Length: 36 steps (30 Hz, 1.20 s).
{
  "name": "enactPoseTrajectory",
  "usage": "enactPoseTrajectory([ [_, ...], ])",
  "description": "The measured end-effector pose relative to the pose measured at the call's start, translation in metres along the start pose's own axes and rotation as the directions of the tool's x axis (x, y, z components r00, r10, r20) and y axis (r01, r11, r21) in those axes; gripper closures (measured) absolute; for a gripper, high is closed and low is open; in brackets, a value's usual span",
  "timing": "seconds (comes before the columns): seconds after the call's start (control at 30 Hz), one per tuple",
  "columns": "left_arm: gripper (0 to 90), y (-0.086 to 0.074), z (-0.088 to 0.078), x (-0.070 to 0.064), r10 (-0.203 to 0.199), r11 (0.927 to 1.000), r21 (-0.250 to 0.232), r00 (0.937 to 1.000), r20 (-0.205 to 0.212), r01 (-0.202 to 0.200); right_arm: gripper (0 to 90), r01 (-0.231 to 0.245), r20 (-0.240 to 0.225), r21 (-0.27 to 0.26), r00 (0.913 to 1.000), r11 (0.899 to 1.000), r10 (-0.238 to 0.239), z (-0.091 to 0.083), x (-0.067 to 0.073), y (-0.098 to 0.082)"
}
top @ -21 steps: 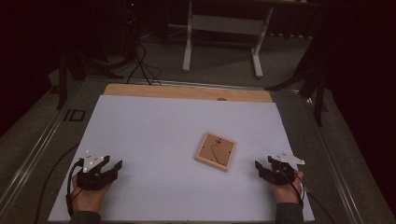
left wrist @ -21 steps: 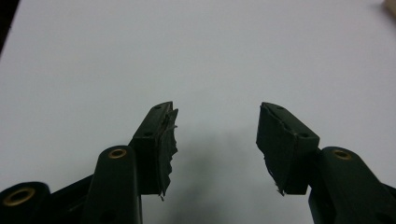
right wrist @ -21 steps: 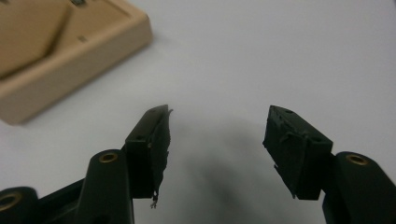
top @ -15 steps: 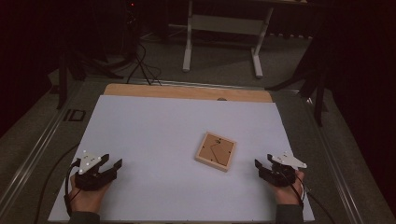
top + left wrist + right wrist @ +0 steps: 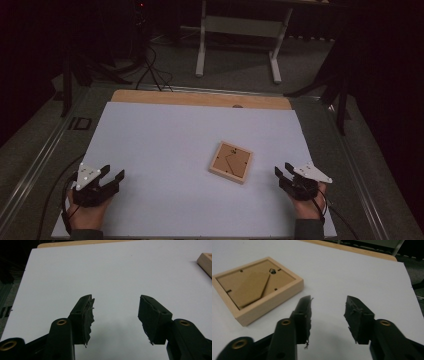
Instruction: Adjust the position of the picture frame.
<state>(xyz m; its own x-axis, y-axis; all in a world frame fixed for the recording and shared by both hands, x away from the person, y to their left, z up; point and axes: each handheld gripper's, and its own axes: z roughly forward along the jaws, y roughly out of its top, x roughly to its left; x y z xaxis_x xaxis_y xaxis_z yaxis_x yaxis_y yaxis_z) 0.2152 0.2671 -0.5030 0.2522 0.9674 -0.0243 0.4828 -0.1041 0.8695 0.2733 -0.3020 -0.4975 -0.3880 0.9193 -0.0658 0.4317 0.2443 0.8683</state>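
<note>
Frame: a wooden picture frame (image 5: 230, 162) lay face down on the counter (image 5: 165, 140), right of centre, tilted a bit, nothing touching it.
Left tool: the left tool (image 5: 114, 179) sat near the front left corner of the white sheet, jaws spread wide with just bare sheet between them.
Right tool: the right tool (image 5: 280, 172) sat near the front right, just beside the frame but not touching, jaws apart with nothing in them.
High view extra: gave you both hands plus the bare wood strip (image 5: 200, 98) along the counter's far edge and a white stand (image 5: 239, 30) on the floor behind.
Left tool view extra: caught just a corner of the frame (image 5: 205, 262) far off at its right edge.
Right tool view extra: way better look at the frame's back (image 5: 253, 282), brown backing board, the folded-flat easel leg, small clips, pale wood rim.
</note>
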Motion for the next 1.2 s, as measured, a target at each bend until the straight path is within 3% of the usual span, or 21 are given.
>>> enactPoseTrajectory([
  [0.17,45.4,0.0,-0.005,-0.001,0.011,0.9997,-0.02,0.9998,-0.015,-0.012,65.2,-0.024,-0.013,-0.018,0.9996,1.0,0.024,-0.002,0.0,0.002],
  [0.47,45.4,-0.002,-0.006,0.001,0.01,0.9999,-0.01,0.9994,-0.033,-0.011,89.5,0.011,-0.013,-0.02,0.9999,1.0,-0.011,0.0,0.01,0.006],
  [1.0,45.4,-0.003,-0.002,0.0,0.019,0.9998,0.003,0.9988,-0.046,-0.019,90.0,0.032,-0.051,-0.011,0.9982,0.999,-0.032,0.011,0.023,0.013],
  [1.2,45.5,-0.004,0.0,0.002,0.004,1.0,0.0,0.9986,-0.052,-0.004,90.0,0.033,-0.072,0.009,0.9969,0.999,-0.032,0.021,0.026,0.014],
])
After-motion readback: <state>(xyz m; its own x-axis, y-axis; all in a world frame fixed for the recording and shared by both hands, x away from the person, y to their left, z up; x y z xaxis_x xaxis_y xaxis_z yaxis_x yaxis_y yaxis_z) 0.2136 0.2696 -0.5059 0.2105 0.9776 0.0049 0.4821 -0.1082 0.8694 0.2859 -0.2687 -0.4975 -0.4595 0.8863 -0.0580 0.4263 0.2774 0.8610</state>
